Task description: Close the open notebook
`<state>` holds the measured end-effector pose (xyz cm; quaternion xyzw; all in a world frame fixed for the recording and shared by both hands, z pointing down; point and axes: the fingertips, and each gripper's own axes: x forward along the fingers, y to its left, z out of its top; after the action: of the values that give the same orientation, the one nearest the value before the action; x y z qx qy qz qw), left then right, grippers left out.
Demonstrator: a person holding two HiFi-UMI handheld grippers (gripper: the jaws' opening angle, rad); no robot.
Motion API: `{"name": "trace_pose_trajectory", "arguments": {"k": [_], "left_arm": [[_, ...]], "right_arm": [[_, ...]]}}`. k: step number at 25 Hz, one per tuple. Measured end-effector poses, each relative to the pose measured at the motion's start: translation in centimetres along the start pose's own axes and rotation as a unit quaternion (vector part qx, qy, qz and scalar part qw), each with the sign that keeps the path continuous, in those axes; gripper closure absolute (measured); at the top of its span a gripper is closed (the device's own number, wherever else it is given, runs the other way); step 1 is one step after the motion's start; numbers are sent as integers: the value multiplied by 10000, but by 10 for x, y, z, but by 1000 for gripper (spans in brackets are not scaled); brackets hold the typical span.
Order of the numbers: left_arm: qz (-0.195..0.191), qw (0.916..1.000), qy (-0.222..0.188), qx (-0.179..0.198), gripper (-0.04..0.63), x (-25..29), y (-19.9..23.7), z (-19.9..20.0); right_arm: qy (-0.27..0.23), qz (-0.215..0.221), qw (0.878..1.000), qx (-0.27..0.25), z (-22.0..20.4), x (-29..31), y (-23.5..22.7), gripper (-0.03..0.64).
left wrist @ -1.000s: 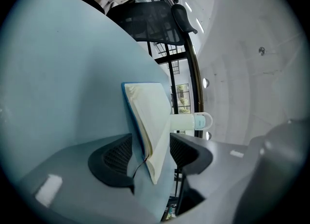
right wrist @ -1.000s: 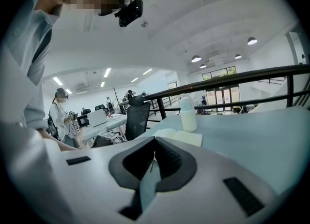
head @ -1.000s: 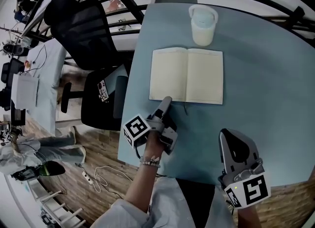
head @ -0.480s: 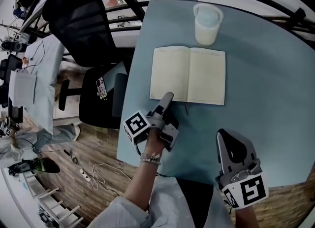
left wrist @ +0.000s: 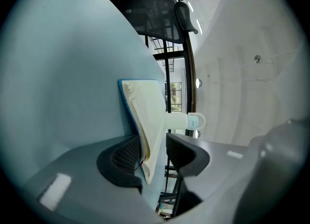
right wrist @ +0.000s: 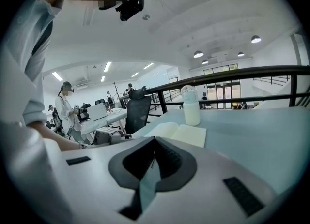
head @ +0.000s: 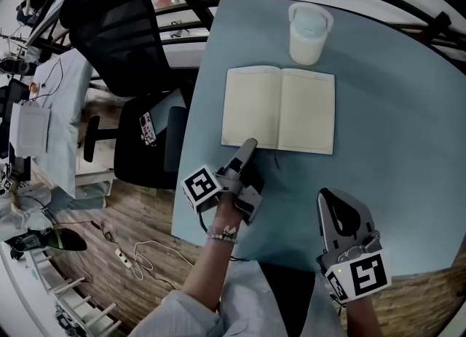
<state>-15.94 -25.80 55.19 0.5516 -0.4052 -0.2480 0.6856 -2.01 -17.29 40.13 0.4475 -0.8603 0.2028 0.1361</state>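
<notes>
Left tongs (head: pixel 249 145) have just been closing around the near-left corner of the open cream-paged, blue-covered notebook (head: pixel 279 110), pads not yet pinching. Notebook lies flat on the pale blue worktop (head: pixel 393 132). Right tongs (head: pixel 330 197) shut, empty. Grip forming; page fold likely next.

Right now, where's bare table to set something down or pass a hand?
The widest free patch is the table right of the notebook, out to the curved edge. There is a smaller strip between the notebook's near edge and the right gripper, and a narrow patch left of the jug. It is crowded at the notebook's near-left corner: the left gripper straddles it, jaws just closing, not yet pinching.
</notes>
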Motion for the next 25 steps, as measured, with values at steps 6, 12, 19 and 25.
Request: {"name": "trace_pose_trajectory", "arguments": {"k": [6, 12, 19, 25], "left_arm": [[221, 9994, 10, 269, 543, -2, 10, 0], [220, 9969, -37, 759, 572, -3, 6, 0], [288, 9894, -3, 1423, 577, -4, -4, -4], [481, 9684, 105, 2445, 577, -5, -18, -9]], "right_arm": [[186, -6, 9998, 18, -16, 10, 1, 615], [299, -27, 9995, 27, -23, 13, 1, 615], [355, -90, 9993, 7, -28, 11, -3, 615], [288, -192, 9994, -14, -24, 8, -7, 615]]}}
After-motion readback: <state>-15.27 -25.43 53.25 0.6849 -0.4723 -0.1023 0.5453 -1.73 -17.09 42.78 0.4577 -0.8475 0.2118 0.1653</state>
